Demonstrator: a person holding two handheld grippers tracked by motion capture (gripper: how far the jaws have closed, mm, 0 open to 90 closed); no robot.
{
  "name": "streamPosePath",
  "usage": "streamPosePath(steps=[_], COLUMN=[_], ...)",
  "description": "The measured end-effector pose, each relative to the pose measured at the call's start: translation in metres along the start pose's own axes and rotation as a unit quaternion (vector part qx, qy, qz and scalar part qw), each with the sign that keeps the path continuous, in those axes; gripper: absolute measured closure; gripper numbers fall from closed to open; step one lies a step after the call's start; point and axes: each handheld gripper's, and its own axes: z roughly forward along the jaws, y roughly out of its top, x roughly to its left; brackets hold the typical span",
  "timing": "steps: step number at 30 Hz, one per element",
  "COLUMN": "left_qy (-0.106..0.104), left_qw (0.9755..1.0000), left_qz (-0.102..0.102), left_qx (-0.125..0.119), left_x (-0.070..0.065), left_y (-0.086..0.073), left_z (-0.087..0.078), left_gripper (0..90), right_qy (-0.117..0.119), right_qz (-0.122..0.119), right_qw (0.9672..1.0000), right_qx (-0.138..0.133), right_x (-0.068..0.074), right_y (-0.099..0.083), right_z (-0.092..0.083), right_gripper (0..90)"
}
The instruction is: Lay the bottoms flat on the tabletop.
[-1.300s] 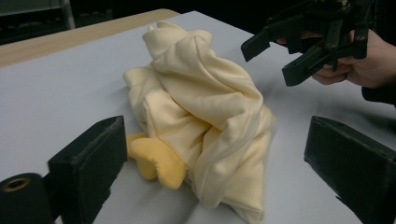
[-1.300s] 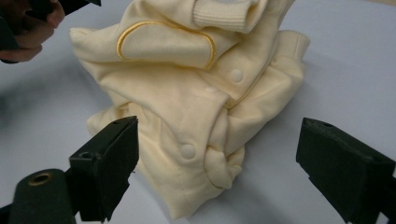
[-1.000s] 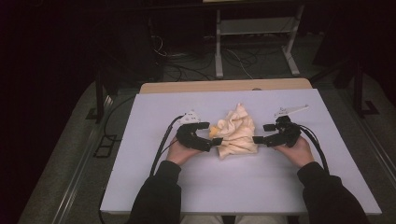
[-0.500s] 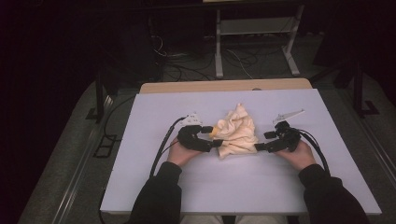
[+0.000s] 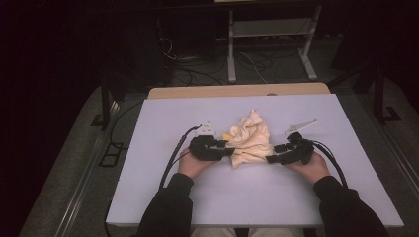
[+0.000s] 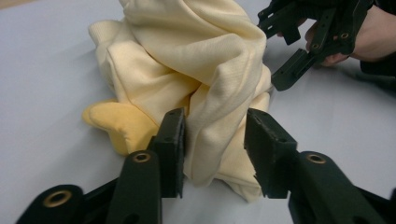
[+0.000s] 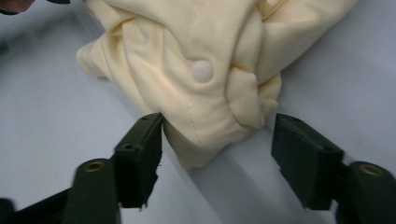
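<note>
Left gripper [image 6: 212, 149] jaws have just been closing, a fold of the cream garment [image 5: 252, 140] between them, one pad touching, not yet pinching. Right gripper [image 7: 217, 161] jaws, also closing, straddle the garment's corner, spread. Garment sits mid-frame on the counter [image 5: 148, 197]. Grasp step; next, both need a firm pinch before lifting.

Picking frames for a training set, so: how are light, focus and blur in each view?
High view: dim, dark surroundings, the table lit evenly. Left gripper view: the cloth sharp, soft shadow beneath. Right gripper view: the cloth's button crisp, the near tongs slightly soft.
</note>
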Motion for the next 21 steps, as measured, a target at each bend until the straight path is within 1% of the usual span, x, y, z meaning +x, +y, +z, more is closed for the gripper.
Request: streamPosePath(steps=[2,3,5,6,7,8,9,10,11,12,13,14,15,17,18,19,21], left_qy=[0.009,0.010,0.010,0.010,0.005,0.005,0.002,-0.002,-0.012,-0.012,-0.013,-0.011,-0.007,-0.002,-0.002,-0.001,0.005], left_qw=[0.9999,0.9999,0.9999,0.9999,0.9999,0.9999,1.0000,1.0000,0.9999,0.9999,0.9999,0.9999,0.9999,0.9999,0.9999,0.9997,0.9995], left_qz=[0.008,0.012,0.012,0.012,0.009,0.009,0.007,0.005,-0.002,-0.002,-0.003,-0.004,-0.007,-0.007,-0.007,-0.012,-0.014], left_qx=[-0.003,-0.004,-0.005,-0.005,-0.007,-0.007,-0.007,-0.003,0.004,0.004,0.006,0.006,0.002,-0.011,-0.011,-0.022,-0.027], left_x=[0.000,0.000,0.000,0.000,0.000,0.000,0.000,0.000,0.000,0.000,0.000,-0.001,-0.004,-0.006,-0.006,-0.008,-0.010], left_y=[0.000,0.001,0.001,0.001,0.001,0.001,0.001,0.002,0.005,0.005,0.006,0.007,0.011,0.016,0.016,0.019,0.022], left_z=[-0.001,-0.002,-0.002,-0.002,-0.001,-0.001,-0.001,-0.001,-0.001,-0.001,-0.002,-0.002,-0.003,-0.006,-0.006,-0.008,-0.008], left_gripper=[65.8,68.7,73.6,75.4,77.1,78.5,78.5,80.4,83.5,84.6,85.4,85.4,85.9,86.1,86.1,86.1,86.1], right_qy=[0.002,0.001,-0.001,-0.001,-0.003,-0.003,-0.005,-0.008,-0.019,-0.019,-0.020,-0.020,-0.013,-0.004,0.003,0.007,0.006], right_qz=[0.003,0.006,0.012,0.012,0.014,0.014,0.015,0.015,0.012,0.012,0.014,0.014,0.022,0.033,0.040,0.043,0.040], right_qw=[1.0000,1.0000,0.9999,0.9999,0.9999,0.9999,0.9999,0.9998,0.9998,0.9998,0.9997,0.9997,0.9997,0.9993,0.9988,0.9983,0.9980], right_qx=[-0.005,-0.007,-0.008,-0.008,-0.007,-0.007,-0.006,-0.005,0.000,0.000,0.003,0.003,-0.002,-0.019,-0.028,-0.037,-0.049], right_x=[0.001,0.001,0.002,0.002,0.002,0.002,0.003,0.004,0.006,0.006,0.006,0.006,0.004,0.001,0.000,-0.001,-0.002], right_y=[0.000,0.000,0.001,0.001,0.001,0.001,0.001,0.001,0.003,0.003,0.006,0.006,0.007,0.010,0.011,0.012,0.014], right_z=[0.002,0.003,0.003,0.003,0.003,0.003,0.003,0.003,0.002,0.002,0.001,0.001,-0.004,-0.012,-0.017,-0.022,-0.030], right_gripper=[39.9,43.3,48.3,48.3,53.5,53.5,55.5,57.9,62.7,62.7,65.6,65.6,67.0,67.9,68.2,68.3,68.7])
